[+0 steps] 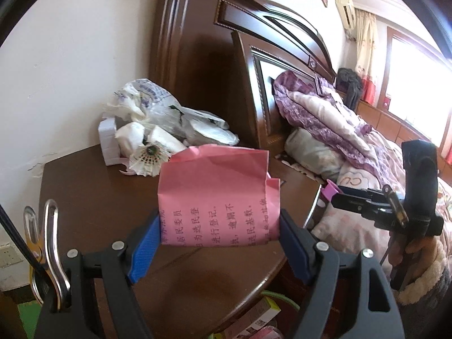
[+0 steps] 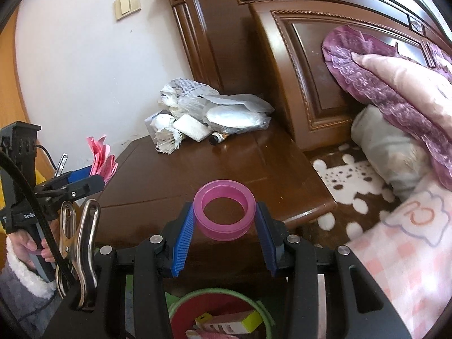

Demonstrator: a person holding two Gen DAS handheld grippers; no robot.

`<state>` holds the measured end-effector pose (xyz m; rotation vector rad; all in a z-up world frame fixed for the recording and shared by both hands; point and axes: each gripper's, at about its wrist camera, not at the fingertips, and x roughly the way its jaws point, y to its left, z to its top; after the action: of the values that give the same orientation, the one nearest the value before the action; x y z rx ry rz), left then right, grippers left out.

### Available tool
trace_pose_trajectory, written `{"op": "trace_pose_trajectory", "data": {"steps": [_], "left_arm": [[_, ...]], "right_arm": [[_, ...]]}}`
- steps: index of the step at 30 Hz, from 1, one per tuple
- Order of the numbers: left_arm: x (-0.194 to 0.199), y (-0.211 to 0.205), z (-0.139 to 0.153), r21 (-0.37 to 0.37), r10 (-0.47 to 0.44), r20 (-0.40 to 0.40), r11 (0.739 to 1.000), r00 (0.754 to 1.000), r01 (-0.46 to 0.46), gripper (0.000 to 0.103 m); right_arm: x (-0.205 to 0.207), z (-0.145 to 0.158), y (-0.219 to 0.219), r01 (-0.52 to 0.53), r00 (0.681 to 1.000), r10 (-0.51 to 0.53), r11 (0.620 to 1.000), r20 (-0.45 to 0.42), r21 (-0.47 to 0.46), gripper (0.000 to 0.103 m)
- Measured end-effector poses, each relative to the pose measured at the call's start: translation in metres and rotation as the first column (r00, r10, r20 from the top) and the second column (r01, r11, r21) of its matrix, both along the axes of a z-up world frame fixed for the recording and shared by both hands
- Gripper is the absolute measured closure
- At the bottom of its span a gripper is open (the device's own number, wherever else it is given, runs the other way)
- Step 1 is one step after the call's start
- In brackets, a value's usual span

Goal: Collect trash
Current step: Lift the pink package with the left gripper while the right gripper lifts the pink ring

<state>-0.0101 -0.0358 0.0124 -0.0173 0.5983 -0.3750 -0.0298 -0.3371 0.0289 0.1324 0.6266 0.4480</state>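
Note:
My left gripper (image 1: 220, 240) is shut on a folded pink paper (image 1: 217, 195) with printed characters, held upright above the brown nightstand (image 1: 99, 197). My right gripper (image 2: 224, 226) is shut on a pink plastic ring (image 2: 224, 213), an empty tape spool, above the nightstand's front edge (image 2: 296, 214). In the right wrist view the left gripper (image 2: 84, 180) shows at the left with the pink paper (image 2: 101, 161). In the left wrist view the right gripper (image 1: 339, 195) shows at the right, with the pink ring (image 1: 330, 190) at its tip. A green-rimmed bin (image 2: 214, 316) with boxes in it sits just below both grippers.
A heap of white plastic bags, tissue packs and a shuttlecock (image 1: 158, 130) lies at the nightstand's back by the wall. A small dark bottle (image 2: 216, 138) lies beside that heap. A tall wooden headboard (image 2: 296, 56) and a bed with purple bedding (image 1: 325, 113) stand to the right.

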Motion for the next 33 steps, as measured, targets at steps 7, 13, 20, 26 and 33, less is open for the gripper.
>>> {"op": "trace_pose_trajectory", "data": {"steps": [7,13,20,26,33], "left_arm": [[-0.009,-0.022,-0.009,0.041,-0.063,-0.004,0.997,0.998,0.063,0.021],[-0.017,-0.041,-0.017,0.093,-0.128,-0.008,0.987,0.992,0.128,0.021],[-0.028,-0.059,-0.031,0.118,-0.186,-0.032,0.975,0.982,0.189,0.021],[-0.043,-0.081,-0.043,0.146,-0.293,-0.026,0.945,0.956,0.294,0.021],[-0.063,-0.115,-0.065,0.236,-0.41,-0.068,0.879,0.91,0.414,0.021]], "right_arm": [[-0.011,-0.009,-0.002,-0.014,1.0,0.013,0.999,-0.017,-0.03,0.059],[-0.026,-0.02,-0.004,-0.031,0.999,0.029,0.998,-0.031,-0.061,0.059],[-0.038,-0.028,-0.015,-0.032,0.998,0.029,0.997,-0.049,-0.072,0.059],[-0.044,-0.041,-0.015,-0.047,0.996,0.041,0.996,-0.077,-0.081,0.059],[-0.056,-0.07,-0.006,-0.097,0.987,0.083,0.99,-0.138,-0.103,0.059]]}}
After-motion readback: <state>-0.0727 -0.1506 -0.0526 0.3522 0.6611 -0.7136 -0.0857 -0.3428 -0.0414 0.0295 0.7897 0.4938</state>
